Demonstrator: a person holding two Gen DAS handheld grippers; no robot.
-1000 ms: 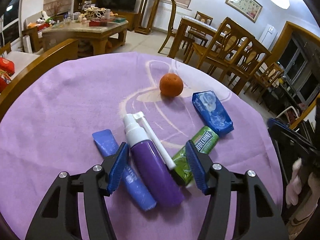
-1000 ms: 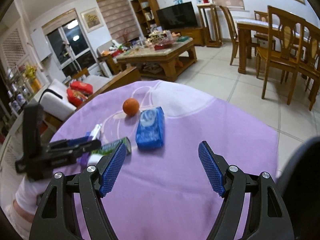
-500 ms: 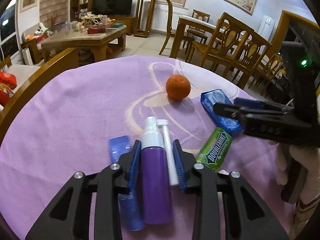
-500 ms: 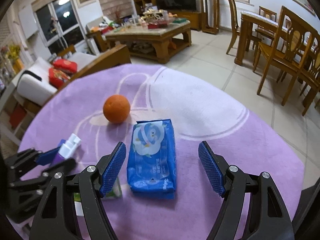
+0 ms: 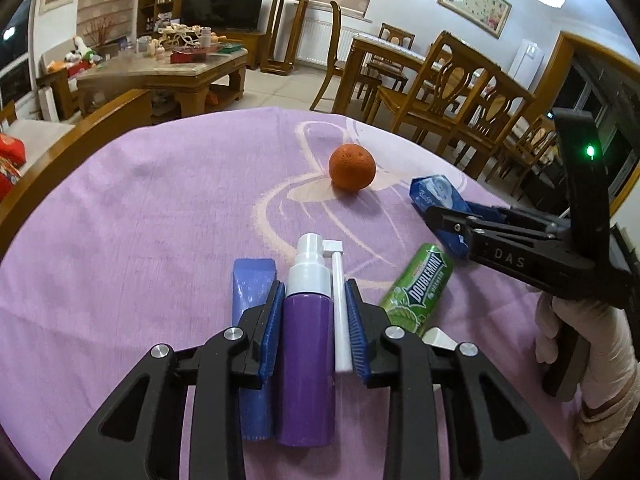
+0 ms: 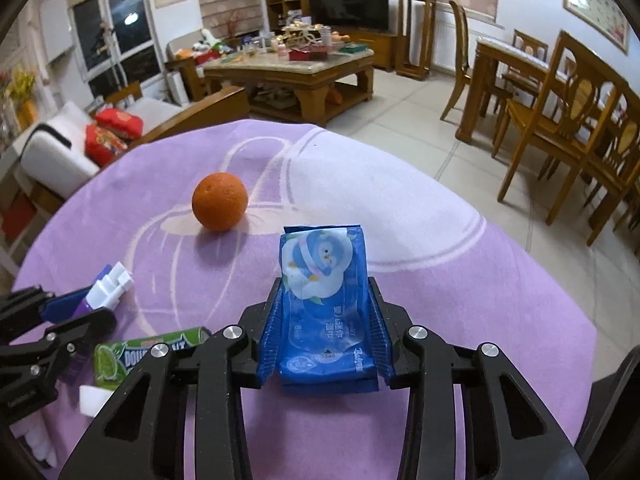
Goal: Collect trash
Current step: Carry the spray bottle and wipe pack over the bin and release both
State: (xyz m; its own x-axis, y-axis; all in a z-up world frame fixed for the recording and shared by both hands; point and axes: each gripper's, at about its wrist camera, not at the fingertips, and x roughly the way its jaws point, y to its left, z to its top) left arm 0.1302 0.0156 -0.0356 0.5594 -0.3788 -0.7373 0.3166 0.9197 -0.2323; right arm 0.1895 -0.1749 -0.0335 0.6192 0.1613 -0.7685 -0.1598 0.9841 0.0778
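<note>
On the purple tablecloth (image 5: 140,208) my left gripper (image 5: 315,286) is shut on a purple spray bottle (image 5: 306,360) with a white nozzle, which lies flat. A blue-violet tube (image 5: 252,280) lies just left of it, partly under the left finger. My right gripper (image 6: 325,284) is closing on a blue wipes pack (image 6: 324,264); its pads press the pack's sides, which bend upward. In the left wrist view the right gripper (image 5: 444,220) comes in from the right. A green Doublemint pack (image 5: 420,284) lies between the two grippers. An orange (image 6: 219,202) sits farther back.
A small white piece (image 5: 438,338) lies beside the green pack. The table's far edge drops to a tiled floor. Wooden dining chairs (image 6: 568,132) stand at the right, a coffee table (image 6: 292,68) behind, and a sofa with red cushions (image 6: 112,132) at the left.
My left gripper closed on the spray bottle and has held still since. My right gripper came forward and down over the wipes pack, and its jaws closed onto it.
</note>
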